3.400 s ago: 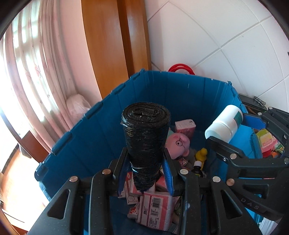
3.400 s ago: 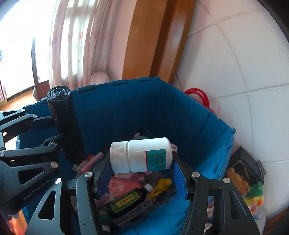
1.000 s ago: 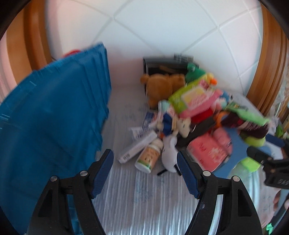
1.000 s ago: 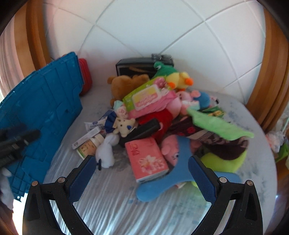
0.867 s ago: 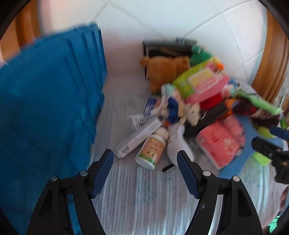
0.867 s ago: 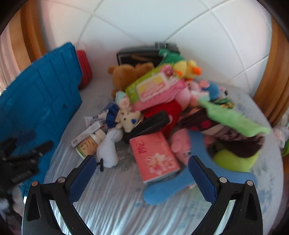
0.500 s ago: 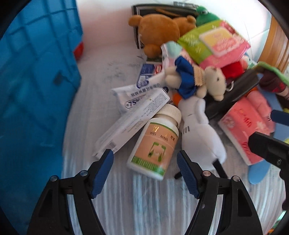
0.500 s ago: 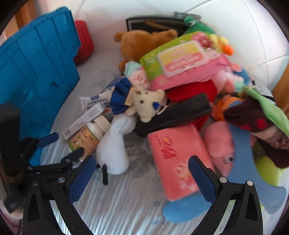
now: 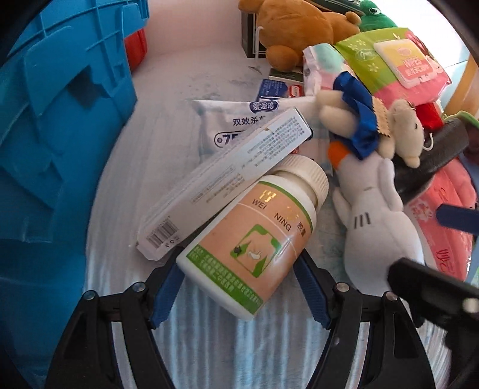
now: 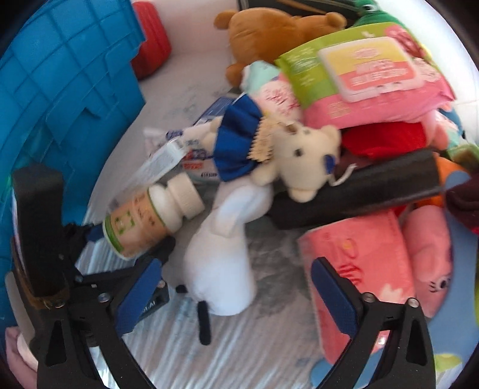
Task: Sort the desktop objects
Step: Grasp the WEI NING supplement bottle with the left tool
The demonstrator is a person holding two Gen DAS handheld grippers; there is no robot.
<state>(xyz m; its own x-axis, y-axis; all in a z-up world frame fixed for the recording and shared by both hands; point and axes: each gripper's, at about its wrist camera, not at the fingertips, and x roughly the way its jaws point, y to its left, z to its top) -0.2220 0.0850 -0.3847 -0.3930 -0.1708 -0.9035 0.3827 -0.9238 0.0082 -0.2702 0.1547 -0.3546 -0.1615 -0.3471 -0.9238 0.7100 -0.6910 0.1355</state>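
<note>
A white pill bottle point(image 9: 254, 239) with a peach and green label lies on the ribbed white tabletop, cap pointing away. My left gripper point(image 9: 239, 293) is open and low over it, its blue pads on either side of the bottle's base without pressing. The right wrist view shows the same bottle point(image 10: 140, 218) at the left. A white plush toy point(image 10: 221, 263) lies between the fingers of my right gripper point(image 10: 236, 296). Its jaws are closing but stand clear of the plush.
A long white box point(image 9: 224, 185) leans on the bottle, over a wipes sachet point(image 9: 233, 119). A blue crate point(image 9: 60, 149) stands at the left. To the right are a small bear in blue point(image 10: 305, 155), a black roll point(image 10: 359, 191), pink tissues point(image 10: 359, 269), a wipes pack point(image 9: 398, 59) and a brown bear point(image 9: 293, 27).
Both grippers, earlier holding a black roll and a white bottle over the crate, are empty and have dropped to the pile. The left now straddles the pill bottle, the right the white plush.
</note>
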